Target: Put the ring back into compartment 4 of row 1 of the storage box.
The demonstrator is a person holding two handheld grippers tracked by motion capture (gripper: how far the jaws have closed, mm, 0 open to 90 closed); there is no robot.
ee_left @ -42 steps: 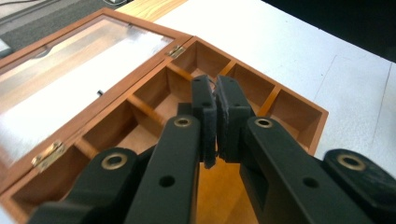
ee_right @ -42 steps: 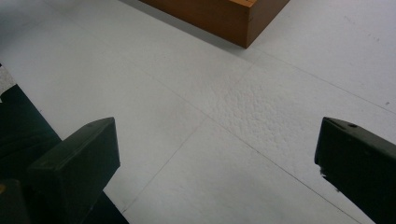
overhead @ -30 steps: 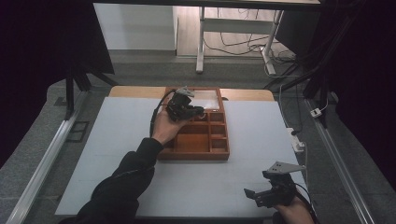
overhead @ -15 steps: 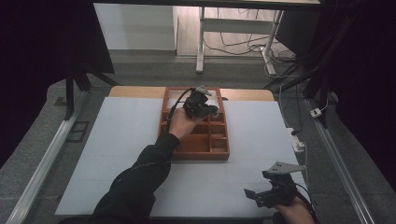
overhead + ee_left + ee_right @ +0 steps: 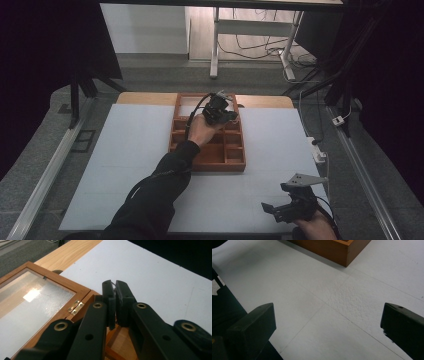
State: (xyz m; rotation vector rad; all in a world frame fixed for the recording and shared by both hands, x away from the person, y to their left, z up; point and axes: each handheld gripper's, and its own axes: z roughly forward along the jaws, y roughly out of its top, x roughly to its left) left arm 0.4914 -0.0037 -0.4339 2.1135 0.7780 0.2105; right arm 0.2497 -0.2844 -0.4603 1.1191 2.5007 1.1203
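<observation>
A wooden compartment tray (image 5: 220, 166) lies in the middle of the white table, its glass lid (image 5: 30, 302) folded open behind it on a brass hinge (image 5: 76, 307). My left gripper (image 5: 222, 107) hovers over the tray's far right corner. Its jaws are shut (image 5: 115, 286), with a thin pale sliver showing between the tips that I cannot identify. My right gripper (image 5: 278, 198) rests near the table's front right edge, open, with bare table between its jaws (image 5: 328, 320). A corner of the tray (image 5: 337, 250) lies ahead of it.
The white mat (image 5: 125, 150) covers most of the wooden tabletop (image 5: 145, 97). A power strip and cables (image 5: 317, 150) lie along the right edge. Metal rails (image 5: 50, 170) flank the table, and a desk frame (image 5: 215, 45) stands beyond.
The left hand has moved right and slightly farther along the tray's far end, from the top left compartments to the top right corner. The right gripper has stayed put.
</observation>
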